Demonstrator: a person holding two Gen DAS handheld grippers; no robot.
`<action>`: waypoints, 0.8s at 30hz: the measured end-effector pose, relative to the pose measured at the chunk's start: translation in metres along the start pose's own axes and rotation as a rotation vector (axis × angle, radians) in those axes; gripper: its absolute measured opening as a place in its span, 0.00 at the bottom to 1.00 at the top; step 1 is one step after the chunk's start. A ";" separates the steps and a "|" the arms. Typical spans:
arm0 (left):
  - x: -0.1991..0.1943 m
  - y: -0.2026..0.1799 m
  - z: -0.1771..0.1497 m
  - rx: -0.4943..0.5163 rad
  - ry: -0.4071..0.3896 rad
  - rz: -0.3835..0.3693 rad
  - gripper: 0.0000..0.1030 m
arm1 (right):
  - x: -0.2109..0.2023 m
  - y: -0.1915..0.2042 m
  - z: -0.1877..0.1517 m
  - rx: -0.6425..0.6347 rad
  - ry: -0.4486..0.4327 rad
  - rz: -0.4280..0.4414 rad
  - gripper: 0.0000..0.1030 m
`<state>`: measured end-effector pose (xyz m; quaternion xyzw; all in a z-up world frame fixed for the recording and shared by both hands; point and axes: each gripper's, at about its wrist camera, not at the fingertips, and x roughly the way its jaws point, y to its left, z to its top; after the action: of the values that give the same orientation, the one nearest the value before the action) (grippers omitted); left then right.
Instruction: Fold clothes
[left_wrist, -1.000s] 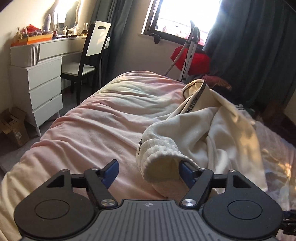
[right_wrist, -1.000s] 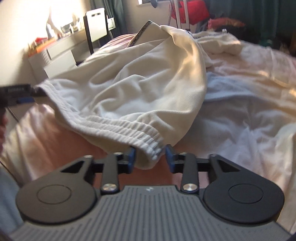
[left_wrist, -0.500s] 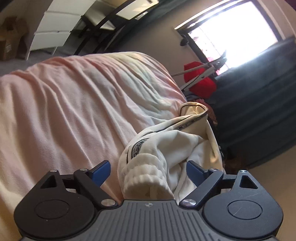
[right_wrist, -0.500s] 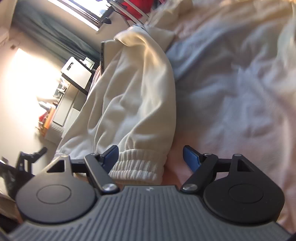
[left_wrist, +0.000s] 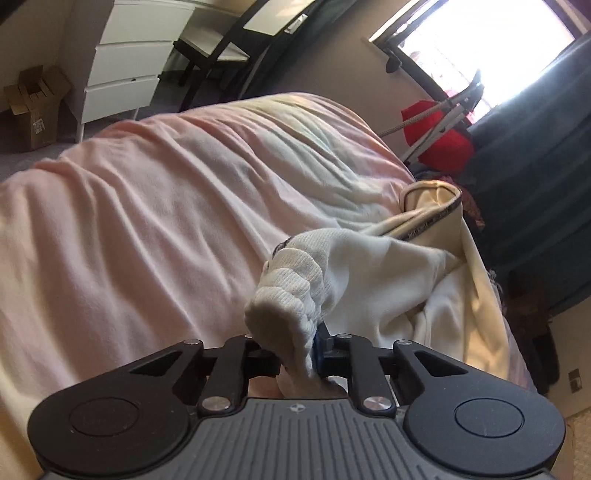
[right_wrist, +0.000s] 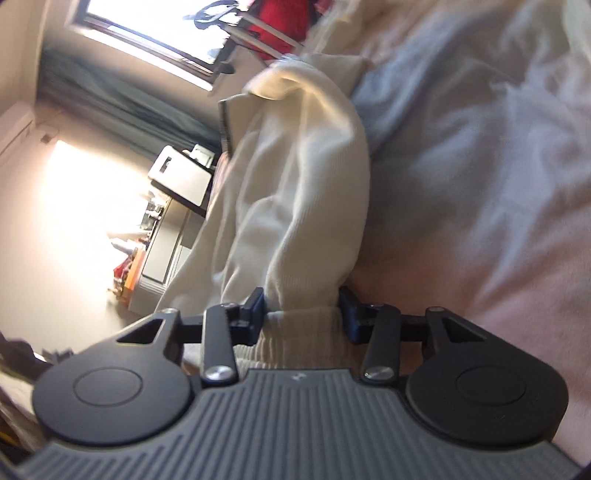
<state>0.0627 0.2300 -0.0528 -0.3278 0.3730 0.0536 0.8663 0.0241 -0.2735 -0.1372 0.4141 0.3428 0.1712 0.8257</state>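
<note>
Both jaws have just been closing: the left hand-held gripper (left_wrist: 295, 350) is pinching a ribbed cuff (left_wrist: 284, 306) of the cream garment (left_wrist: 391, 273) lying on the bed (left_wrist: 147, 206); the right hand-held gripper (right_wrist: 301, 314) is closing around the other cuff (right_wrist: 295, 332). Both grips should be seated firmly before lifting.

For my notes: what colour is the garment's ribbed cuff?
Cream-white ribbed cuff, clearest in the left wrist view.

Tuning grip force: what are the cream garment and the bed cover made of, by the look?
Garment: looks like thick matte cotton fleece, a sweatshirt knit; ribbed cuff and soft bulky folds suggest it. Bed cover: thin pink woven fabric, probably cotton, matte, with fine shallow creases.
</note>
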 end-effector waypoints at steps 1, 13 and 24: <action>-0.002 -0.004 0.009 0.014 -0.020 0.032 0.16 | -0.001 0.011 -0.006 -0.017 -0.013 0.022 0.42; 0.007 -0.048 0.207 0.290 -0.314 0.307 0.14 | 0.164 0.133 -0.084 0.110 0.153 0.312 0.38; 0.134 0.005 0.276 0.261 -0.194 0.417 0.21 | 0.304 0.181 -0.097 0.074 0.304 0.296 0.37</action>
<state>0.3253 0.3819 -0.0066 -0.1226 0.3516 0.2138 0.9031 0.1705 0.0624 -0.1624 0.4594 0.4047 0.3383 0.7147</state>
